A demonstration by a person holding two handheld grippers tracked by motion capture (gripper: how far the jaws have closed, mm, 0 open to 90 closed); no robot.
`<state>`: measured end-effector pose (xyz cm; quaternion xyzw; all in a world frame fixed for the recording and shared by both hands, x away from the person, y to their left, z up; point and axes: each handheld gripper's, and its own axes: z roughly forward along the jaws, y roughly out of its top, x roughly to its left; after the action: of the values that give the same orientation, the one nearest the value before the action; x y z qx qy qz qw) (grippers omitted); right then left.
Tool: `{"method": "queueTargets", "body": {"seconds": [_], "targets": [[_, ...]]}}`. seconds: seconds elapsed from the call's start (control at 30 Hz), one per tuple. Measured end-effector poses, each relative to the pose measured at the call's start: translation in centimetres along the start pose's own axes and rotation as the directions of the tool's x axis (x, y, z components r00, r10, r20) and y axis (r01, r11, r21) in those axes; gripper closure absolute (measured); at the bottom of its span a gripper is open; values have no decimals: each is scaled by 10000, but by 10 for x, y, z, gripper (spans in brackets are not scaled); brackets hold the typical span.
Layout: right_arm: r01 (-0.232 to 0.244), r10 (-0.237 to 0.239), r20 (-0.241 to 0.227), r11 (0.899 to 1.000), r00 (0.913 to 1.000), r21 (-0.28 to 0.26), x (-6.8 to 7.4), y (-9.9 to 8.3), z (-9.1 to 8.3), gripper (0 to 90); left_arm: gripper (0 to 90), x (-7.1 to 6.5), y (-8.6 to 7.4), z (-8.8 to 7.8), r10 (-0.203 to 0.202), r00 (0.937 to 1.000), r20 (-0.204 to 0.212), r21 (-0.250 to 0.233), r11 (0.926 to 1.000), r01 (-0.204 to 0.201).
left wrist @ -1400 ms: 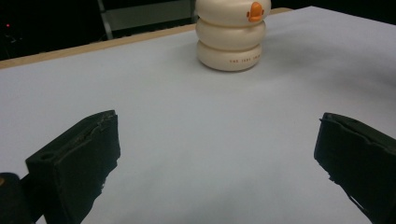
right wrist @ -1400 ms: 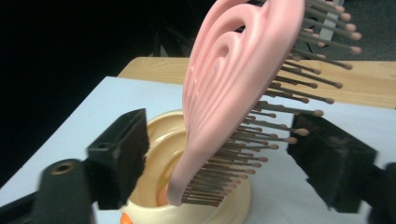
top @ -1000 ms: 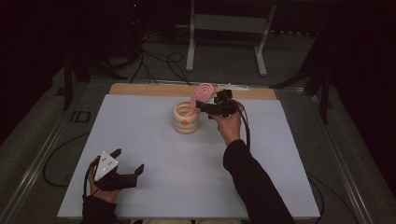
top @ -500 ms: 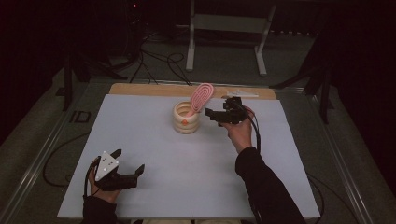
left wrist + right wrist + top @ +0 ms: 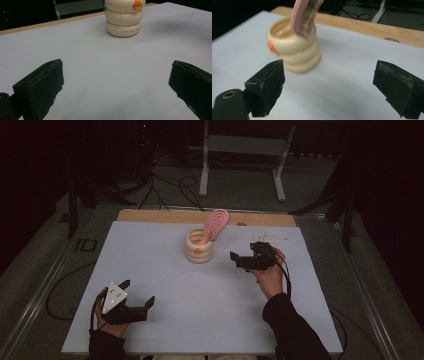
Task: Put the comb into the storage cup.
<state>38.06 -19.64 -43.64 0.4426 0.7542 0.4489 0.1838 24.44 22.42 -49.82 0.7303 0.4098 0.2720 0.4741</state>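
Observation:
A cream ribbed cup (image 5: 199, 248) with an orange mark stands at the back middle of the white table (image 5: 165, 285). A pink ribbed oval piece (image 5: 216, 224) stands tilted in it, leaning to the right. My right gripper (image 5: 234, 257) is open, a short way to the right of the cup and apart from it, with nothing between its jaws. In the right gripper view the cup (image 5: 294, 51) and the pink piece (image 5: 305, 15) lie ahead on the left. My left gripper (image 5: 137, 295) rests open near the front left edge, and the cup (image 5: 123, 18) stands far ahead.
A wooden strip (image 5: 150, 215) runs along the table's back edge. A small pale flat item (image 5: 272, 238) lies at the back right. Beyond the table are cables (image 5: 170, 185) and a metal stand (image 5: 240, 150) on the floor.
My right gripper has let go of the pink piece, which stays in the cup, and has drawn back to the right and toward the front. The left gripper has not moved.

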Motion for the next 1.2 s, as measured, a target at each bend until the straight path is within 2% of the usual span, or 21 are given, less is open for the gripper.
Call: {"method": "queueTargets", "body": {"seconds": [0.07, 0.1, 0.13, 0.23, 0.33, 0.4, 0.5, 0.57, 0.7, 0.73, 0.8, 0.93, 1.2], "targets": [[478, -478, 161, 9989, 9987, 18, 3, -7, -4, 101, 7, 1, 0, 0, -31, 10000, -26, 8, 10000, 31], [478, -478, 161, 9989, 9987, 18, 3, -7, -4, 101, 7, 1, 0, 0, -31, 10000, -26, 8, 10000, 31], [949, -952, 313, 9954, 9950, 102, 5, -15, -10, 101, 7, 2, 0, 1, -45, 10000, -46, 0, 10000, 45], [917, -913, 322, 9957, 9953, -109, 4, -25, -22, 99, 6, 2, -1, 1, -62, 10000, -74, 55, 10000, 62], [959, -953, 379, 9953, 9947, -148, 4, -30, -28, 99, 5, 2, 0, 1, -69, 9999, -109, 40, 10000, 70], [1086, -1079, 524, 9940, 9928, -112, 3, -40, -36, 99, 4, 4, 0, 0, -122, 9998, -167, 3, 9999, 122], [1121, -1110, 550, 9935, 9923, -185, 3, -44, -38, 99, 4, 6, 1, -1, -188, 9997, -171, -26, 9998, 187], [1239, -1232, 638, 9923, 9903, -84, 4, -56, -48, 99, 2, 6, 2, -1, -165, 9995, -255, -39, 9999, 164], [1244, -1238, 664, 9922, 9901, -59, 3, -58, -50, 99, 2, 8, 4, -2, -220, 9992, -343, -148, 9997, 215], [1299, -1282, 764, 9914, 9888, -177, 2, -69, -58, 99, 2, 8, 5, -3, -224, 9991, -353, -159, 9996, 218], [1275, -1251, 817, 9915, 9888, -252, 1, -76, -63, 99, 2, 9, 5, -4, -259, 9989, -392, -227, 9994, 250], [1140, -1095, 837, 9922, 9905, -500, -1, -85, -71, 99, 2, 11, 7, -6, -302, 9987, -410, -342, 9990, 288], [1217, -1137, 952, 9890, 9889, -835, 1, -101, -84, 99, 2, 14, 9, -8, -277, 9988, -404, -438, 9987, 260]]}}
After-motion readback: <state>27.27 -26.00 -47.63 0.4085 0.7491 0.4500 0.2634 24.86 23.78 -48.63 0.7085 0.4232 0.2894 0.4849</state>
